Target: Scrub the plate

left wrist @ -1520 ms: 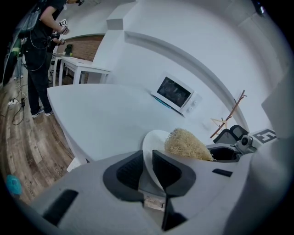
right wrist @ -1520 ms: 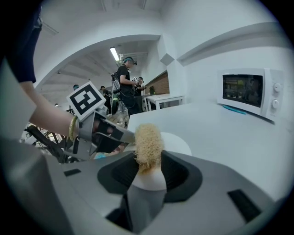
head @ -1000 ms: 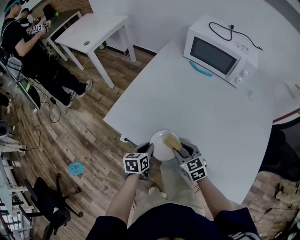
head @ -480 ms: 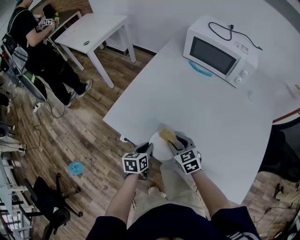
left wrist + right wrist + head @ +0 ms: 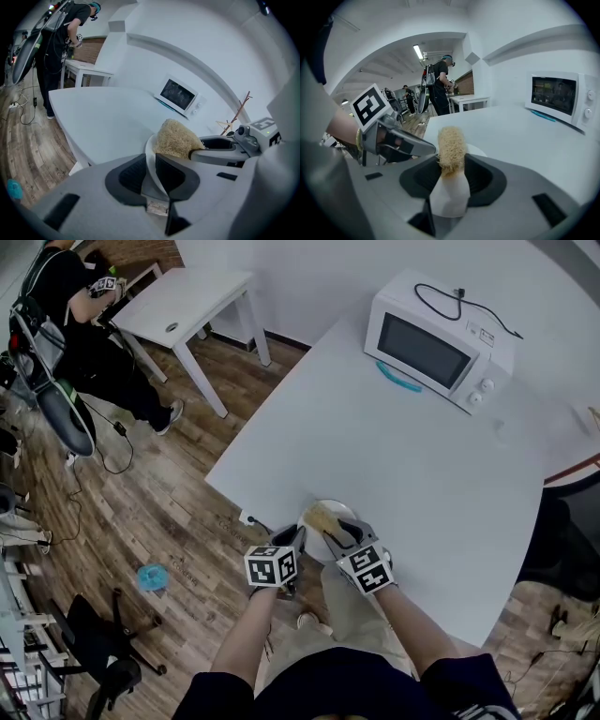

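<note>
A white plate [image 5: 327,509] sits at the near edge of the white table [image 5: 403,456]. My left gripper [image 5: 292,544] is shut on the plate's rim [image 5: 149,157], which stands thin between its two dark pads. My right gripper [image 5: 339,533] is shut on a tan loofah scrubber [image 5: 320,516] with a white grip [image 5: 449,194]. The scrubber [image 5: 175,138] lies against the plate's face, just past the left gripper's jaws. In the right gripper view the scrubber [image 5: 451,144] sticks up between the pads, with the left gripper [image 5: 396,141] close at its left and the plate [image 5: 477,150] behind it.
A white microwave [image 5: 439,337] stands at the table's far side with a teal item [image 5: 398,377] at its base. A second white table [image 5: 187,298] and a person [image 5: 70,324] are at the far left. Wooden floor with a blue object [image 5: 150,576] lies below the table edge.
My right gripper has carried the scrubber leftward across the plate, toward the left gripper. The left gripper and plate have stayed in place. The person at far left has shifted.
</note>
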The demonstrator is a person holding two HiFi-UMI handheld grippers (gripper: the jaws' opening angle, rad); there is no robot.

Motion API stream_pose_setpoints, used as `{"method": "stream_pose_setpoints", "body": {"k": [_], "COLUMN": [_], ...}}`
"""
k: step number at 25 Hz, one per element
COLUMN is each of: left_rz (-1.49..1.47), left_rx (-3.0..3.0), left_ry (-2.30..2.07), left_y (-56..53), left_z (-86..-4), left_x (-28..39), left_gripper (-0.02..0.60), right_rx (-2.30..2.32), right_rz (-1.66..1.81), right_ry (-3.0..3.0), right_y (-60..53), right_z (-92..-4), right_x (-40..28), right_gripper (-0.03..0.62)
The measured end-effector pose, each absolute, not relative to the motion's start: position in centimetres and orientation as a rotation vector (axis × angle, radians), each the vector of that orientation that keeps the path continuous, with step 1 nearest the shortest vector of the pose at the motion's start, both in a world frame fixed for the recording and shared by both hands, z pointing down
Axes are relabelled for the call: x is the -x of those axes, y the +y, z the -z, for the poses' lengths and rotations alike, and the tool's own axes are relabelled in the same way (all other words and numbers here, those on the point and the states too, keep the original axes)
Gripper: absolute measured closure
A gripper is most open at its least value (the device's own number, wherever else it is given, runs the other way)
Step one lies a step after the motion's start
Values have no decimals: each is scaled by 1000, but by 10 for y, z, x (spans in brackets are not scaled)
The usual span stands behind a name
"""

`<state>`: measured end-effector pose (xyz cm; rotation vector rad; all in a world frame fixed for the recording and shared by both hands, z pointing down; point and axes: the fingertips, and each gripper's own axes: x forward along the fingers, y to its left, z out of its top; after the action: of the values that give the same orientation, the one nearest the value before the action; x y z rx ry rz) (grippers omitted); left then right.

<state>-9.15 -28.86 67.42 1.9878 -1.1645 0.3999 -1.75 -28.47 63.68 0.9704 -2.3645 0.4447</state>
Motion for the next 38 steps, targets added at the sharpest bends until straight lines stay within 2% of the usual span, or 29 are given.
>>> {"method": "stream_pose_setpoints", "body": {"k": [18,29,32,38], "left_rz": [-398,-384,-375,-341], "left_rx": [-1993,-1994,-2016,-2036], "left_ry": [-1169,-1191,-1217,-1238], "left_y": [-289,-290,-288,-269], "left_z": [-675,-673,-666,-648], "left_x": [92,92,96,106], "left_gripper": [506,506,434,425], "right_rx": [-1018,-1062,-1093,-1160], "right_rz": [-539,-510,-511,-527], "right_ry": [-2313,-2338,-2371,-2393], "right_y": [-247,-245,-240,-226], "right_z": [-644,-629,-619,-605], "right_x": [-26,-28,-29,-28], "right_gripper": [436,436,436,436]}}
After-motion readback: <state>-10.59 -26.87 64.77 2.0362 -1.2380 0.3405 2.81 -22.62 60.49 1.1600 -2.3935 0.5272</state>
